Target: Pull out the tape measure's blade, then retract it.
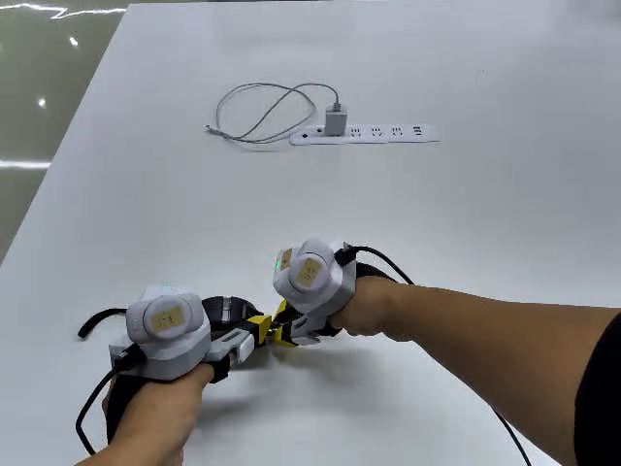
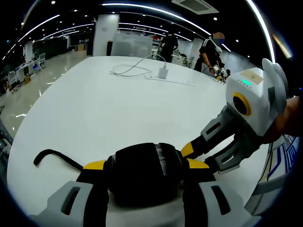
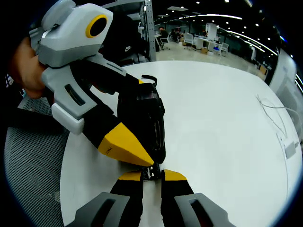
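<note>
Sitting low on the white table (image 1: 437,214), close to the person, the black tape measure (image 2: 144,182) is held tight between the two yellow-tipped jaws of the left gripper (image 2: 146,164), one jaw on each side of its round body. A black strap (image 2: 52,156) hangs off the tape measure and lies curled on the table to the left. The right gripper (image 3: 151,176) comes in from the other side, and its jaws are pressed almost together on the blade tip (image 3: 152,172), a small metal bit right at the edge of the tape measure. The blade tip is right up against the case, so the blade is not pulled out. In the head view the two grippers meet nose to nose, with their yellow tips touching or nearly touching. The left hand (image 1: 155,413) and the right hand (image 1: 374,306) each hold one gripper from behind. Far back on the table lies a white power strip (image 1: 374,133) with a charger (image 1: 335,121) plugged in, and a white cable (image 1: 257,112) loops beside it. Two people (image 2: 208,49) stand well behind the table.
</note>
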Tool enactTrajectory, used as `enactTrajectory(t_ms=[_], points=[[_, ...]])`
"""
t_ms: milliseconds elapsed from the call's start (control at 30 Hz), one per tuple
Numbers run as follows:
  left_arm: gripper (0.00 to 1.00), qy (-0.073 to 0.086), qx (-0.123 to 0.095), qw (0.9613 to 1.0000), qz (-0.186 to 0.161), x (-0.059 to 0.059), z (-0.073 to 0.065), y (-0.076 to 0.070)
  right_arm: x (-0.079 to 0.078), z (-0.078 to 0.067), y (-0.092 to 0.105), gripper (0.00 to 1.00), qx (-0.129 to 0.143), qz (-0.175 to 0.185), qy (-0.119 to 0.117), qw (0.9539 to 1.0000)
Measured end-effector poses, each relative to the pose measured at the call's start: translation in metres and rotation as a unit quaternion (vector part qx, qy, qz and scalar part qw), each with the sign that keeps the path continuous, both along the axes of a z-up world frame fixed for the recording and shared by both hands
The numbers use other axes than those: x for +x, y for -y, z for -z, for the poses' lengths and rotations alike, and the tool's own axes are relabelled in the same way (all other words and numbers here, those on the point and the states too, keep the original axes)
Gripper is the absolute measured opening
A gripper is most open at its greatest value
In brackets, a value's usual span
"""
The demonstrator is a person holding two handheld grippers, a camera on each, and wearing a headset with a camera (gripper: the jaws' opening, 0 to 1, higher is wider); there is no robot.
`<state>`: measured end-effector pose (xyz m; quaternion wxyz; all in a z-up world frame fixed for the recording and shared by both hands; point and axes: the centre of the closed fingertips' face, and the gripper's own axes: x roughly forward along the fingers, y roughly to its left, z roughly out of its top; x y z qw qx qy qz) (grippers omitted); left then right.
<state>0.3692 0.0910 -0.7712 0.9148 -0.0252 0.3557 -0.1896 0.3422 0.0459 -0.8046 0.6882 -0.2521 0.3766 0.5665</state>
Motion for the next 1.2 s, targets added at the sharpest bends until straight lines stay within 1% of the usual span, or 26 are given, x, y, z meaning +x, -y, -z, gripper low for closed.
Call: enactTrajectory(t_ms=[500, 667, 767, 933, 1100, 1200], points=[[0.60, 0.001, 0.000, 1.0000, 0.000, 0.0003, 0.0005, 0.0013, 0.0005, 0.0013, -0.0023, 0.11, 0.005, 0.003, 0.000, 1.0000], [0.60, 0.002, 0.000, 1.0000, 0.000, 0.0004, 0.0005, 0.0013, 0.0014, 0.0015, -0.0025, 0.11, 0.006, 0.010, 0.000, 0.9999], [0.60, 0.000, 0.000, 1.0000, -0.001, 0.0006, 0.0008, 0.0014, 0.0008, 0.0017, -0.0031, 0.11, -0.001, 0.010, 0.004, 0.9999], [0.61, 0.000, 0.001, 1.0000, -0.002, 0.0005, 0.0005, 0.0010, 0.0010, 0.0016, -0.0027, 0.12, 0.000, 0.010, 0.007, 0.9999], [0.62, 0.001, 0.003, 1.0000, -0.005, 0.0018, 0.0003, 0.0012, -0.0001, 0.0007, -0.0037, 0.12, -0.008, -0.002, 0.024, 0.9997], [0.62, -0.002, 0.003, 1.0000, -0.004, 0.0022, 0.0003, 0.0009, -0.0013, -0.0009, -0.0038, 0.13, -0.008, -0.008, 0.028, 0.9995]])
